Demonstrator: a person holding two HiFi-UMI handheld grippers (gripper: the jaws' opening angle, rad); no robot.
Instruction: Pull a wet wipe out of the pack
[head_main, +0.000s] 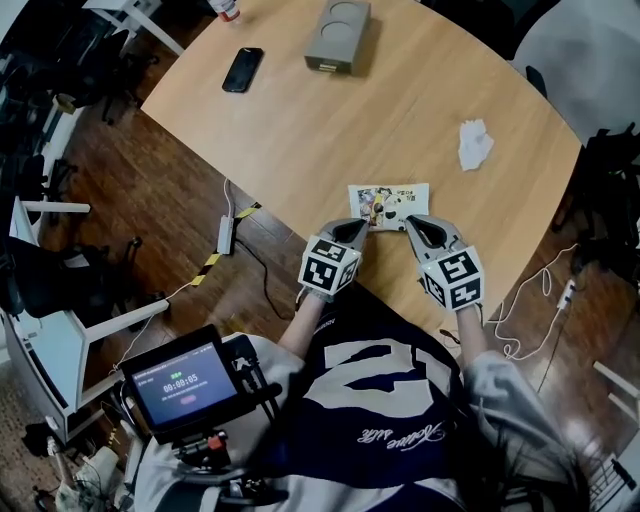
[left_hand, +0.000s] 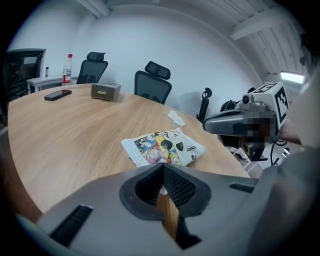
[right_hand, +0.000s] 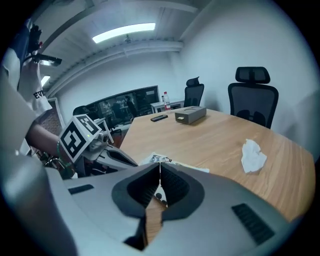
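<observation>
We're hovering L gripper (head_main: 352, 230) & R gripper (head_main: 420, 226) over near edge of bench (head_main: 330, 130). Both jaws pressed together, nothing btwn. Wipe pack (head_main: 390, 205) lying flat just ahead, long axis running across us. L tip by its left end, R tip by its right, approx equal reach. No wipe sticking out; can't tell if flap's open.

A timer reading 00:00:05 can be read on the small screen (head_main: 185, 385) down at chest level. What looks like a big white 2 is printed on the dark jersey (head_main: 385, 380); the script below it is unreadable. Letters ending in "CKEY" are seen on the wet wipe pack (left_hand: 165, 147).
</observation>
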